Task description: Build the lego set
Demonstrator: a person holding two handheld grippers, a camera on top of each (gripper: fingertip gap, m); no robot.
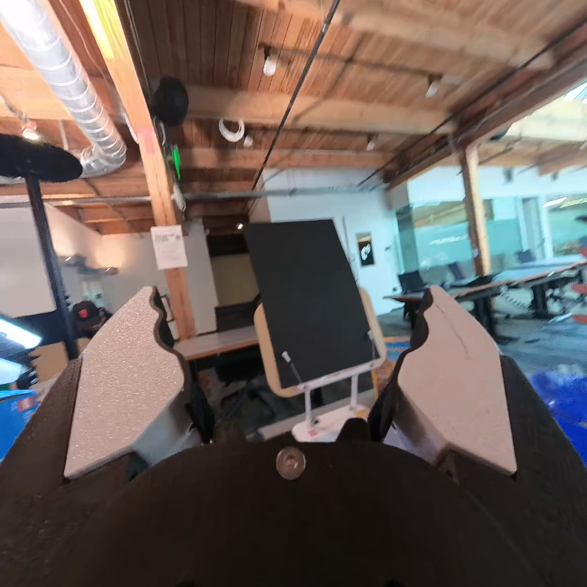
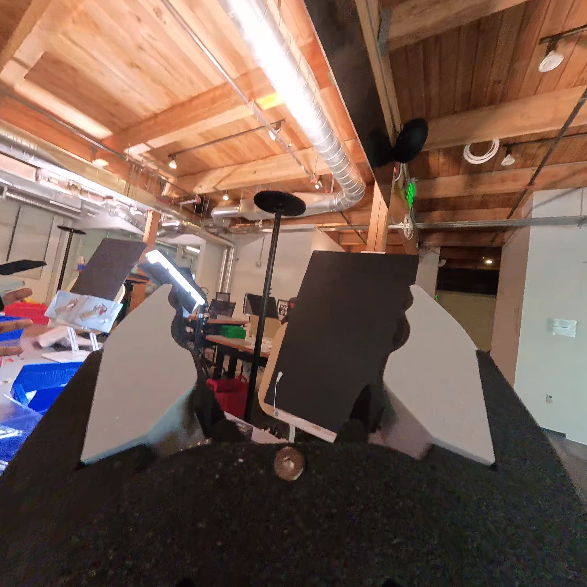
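Both grippers are tilted up toward the room and ceiling, and no table top or bricks lie between the fingers. My left gripper [image 1: 292, 292] is open and empty. My right gripper [image 2: 290, 289] is open and empty. A black board on a white stand [image 1: 311, 301] stands straight ahead of the left gripper and also shows in the right wrist view [image 2: 343, 343]. An open instruction booklet [image 2: 84, 313] rests on another white stand at the left of the right wrist view. Blue bins [image 2: 44, 378] and a red bin [image 2: 25, 311] sit near it.
A black floor lamp pole [image 2: 266, 301] rises just left of the board; it also shows in the left wrist view [image 1: 47, 270]. A lit light bar [image 2: 178, 279] hangs behind my right gripper's left finger. A blue box [image 1: 16, 416] sits at far left. Desks [image 1: 508, 286] stand beyond.
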